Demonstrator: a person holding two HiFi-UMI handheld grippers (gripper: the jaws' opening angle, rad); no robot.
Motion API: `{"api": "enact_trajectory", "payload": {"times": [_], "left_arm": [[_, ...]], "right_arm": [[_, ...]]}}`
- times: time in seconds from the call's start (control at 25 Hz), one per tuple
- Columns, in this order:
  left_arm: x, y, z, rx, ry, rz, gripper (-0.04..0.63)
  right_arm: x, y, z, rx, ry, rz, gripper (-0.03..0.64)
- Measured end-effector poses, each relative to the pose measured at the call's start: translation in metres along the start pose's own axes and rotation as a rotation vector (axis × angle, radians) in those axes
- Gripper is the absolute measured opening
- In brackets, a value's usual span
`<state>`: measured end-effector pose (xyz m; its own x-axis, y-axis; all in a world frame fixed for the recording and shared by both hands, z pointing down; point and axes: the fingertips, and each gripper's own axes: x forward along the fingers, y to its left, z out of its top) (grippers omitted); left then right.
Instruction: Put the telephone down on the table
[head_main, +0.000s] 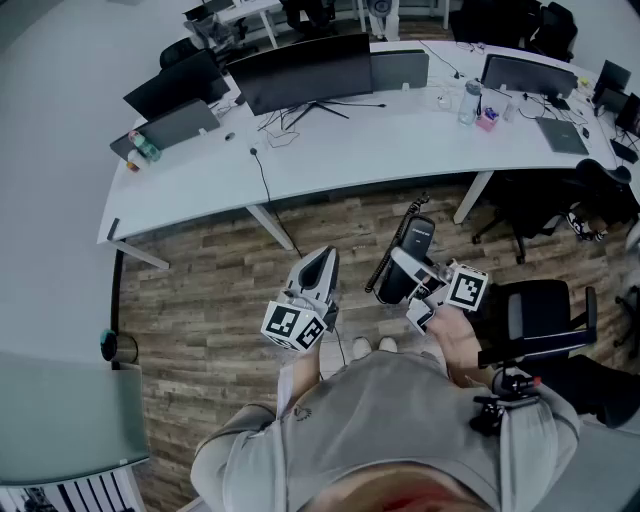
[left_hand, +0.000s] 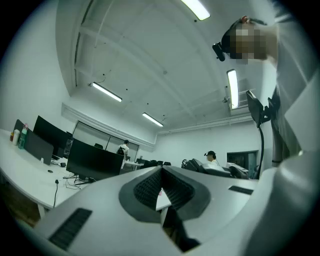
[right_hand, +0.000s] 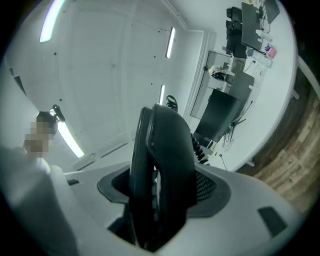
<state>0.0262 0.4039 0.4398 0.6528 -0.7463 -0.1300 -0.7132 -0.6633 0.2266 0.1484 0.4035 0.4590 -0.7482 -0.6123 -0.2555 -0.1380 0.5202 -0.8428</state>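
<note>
Telephone: held upright in the widely spread jaws of the right gripper, above the wooden floor, well apart from the table. Left gripper: jaws together, nothing between. May fall to the floor if released before reaching the table top. Bottle on the table: contents too small to tell.

Evenly lit from long ceiling light strips, cool blue-green cast throughout. Faint soft shadows under the white table in the head view. Strong fisheye bending and dark vignetted corners in both gripper views. Blown-out glare at 1 strip; black telephone close, underexposed, slightly soft
</note>
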Motion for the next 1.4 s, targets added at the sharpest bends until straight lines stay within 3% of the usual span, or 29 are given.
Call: {"api": "enact_trajectory", "payload": {"times": [0.24,0.92,1.4], "left_arm": [[-0.003,-0.015,-0.008,-0.001,0.019,-0.013,0.011],[-0.012,-0.027,-0.043,-0.040,0.093,0.069,0.011],[0.016,0.042,-0.044,-0.068,0.055,0.048,0.011]], "right_arm": [[0.001,0.006,0.003,0.010,0.009,0.031,0.298],[-0.018,-0.027,-0.004,0.103,0.025,0.091,0.298],[0.039,-0.057,-0.001,0.094,0.042,0.086,0.298]]}}
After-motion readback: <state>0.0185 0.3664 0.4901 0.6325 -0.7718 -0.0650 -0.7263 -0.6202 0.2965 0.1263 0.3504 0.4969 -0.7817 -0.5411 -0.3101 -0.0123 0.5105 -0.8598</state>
